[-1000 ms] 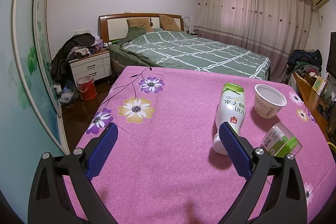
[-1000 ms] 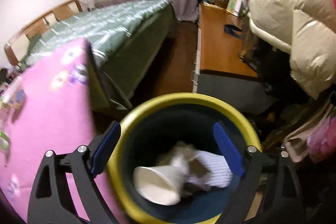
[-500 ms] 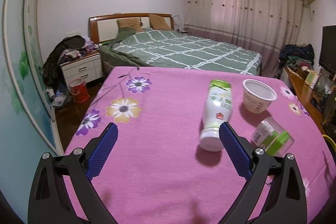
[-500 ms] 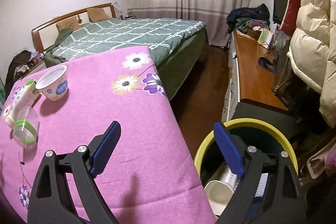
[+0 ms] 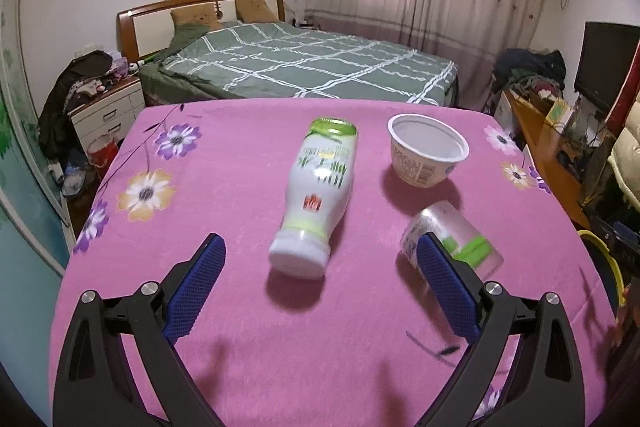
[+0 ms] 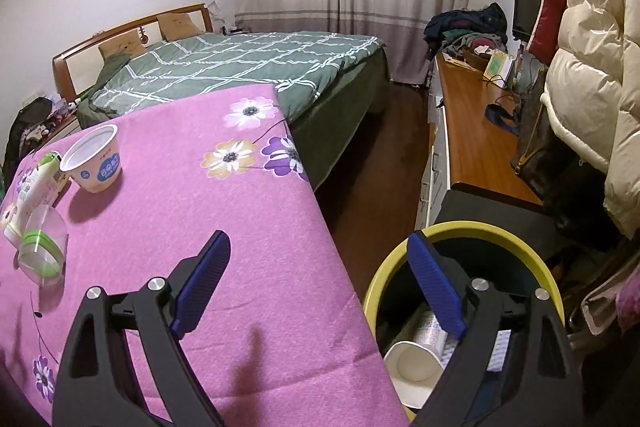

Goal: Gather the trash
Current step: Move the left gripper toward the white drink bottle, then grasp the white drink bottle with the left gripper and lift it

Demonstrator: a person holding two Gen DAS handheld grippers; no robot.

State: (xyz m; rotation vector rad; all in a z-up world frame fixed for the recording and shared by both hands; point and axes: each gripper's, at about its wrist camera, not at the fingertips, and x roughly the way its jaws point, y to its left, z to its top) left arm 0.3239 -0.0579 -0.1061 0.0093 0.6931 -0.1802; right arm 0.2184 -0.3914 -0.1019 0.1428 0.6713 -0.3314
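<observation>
A white-and-green bottle (image 5: 316, 195) lies on its side on the pink flowered table (image 5: 240, 327), base toward me. My left gripper (image 5: 320, 246) hovers just short of that base; its jaws are closing, wide apart, and neither pad touches the bottle. A white cup (image 5: 426, 151) stands upright behind, and a clear cup with a green band (image 5: 460, 239) lies tipped over by the right finger. My right gripper (image 6: 319, 239) is open and holds nothing, straddling the table's edge (image 6: 320, 211) and the yellow-rimmed bin (image 6: 480, 227). The bin holds a paper cup (image 6: 412, 363) and other scraps.
A green checked bed (image 5: 304, 67) stands beyond the table. A wooden desk (image 6: 472, 143) with clutter and a TV runs along the right wall, with puffy coats (image 6: 592, 67) hanging over the bin. A nightstand (image 5: 108, 111) and a red bucket sit at left.
The left gripper swung right, so the bottle now sits between its fingers instead of by the right one. The right gripper left the bin's mouth for the table edge, then held still.
</observation>
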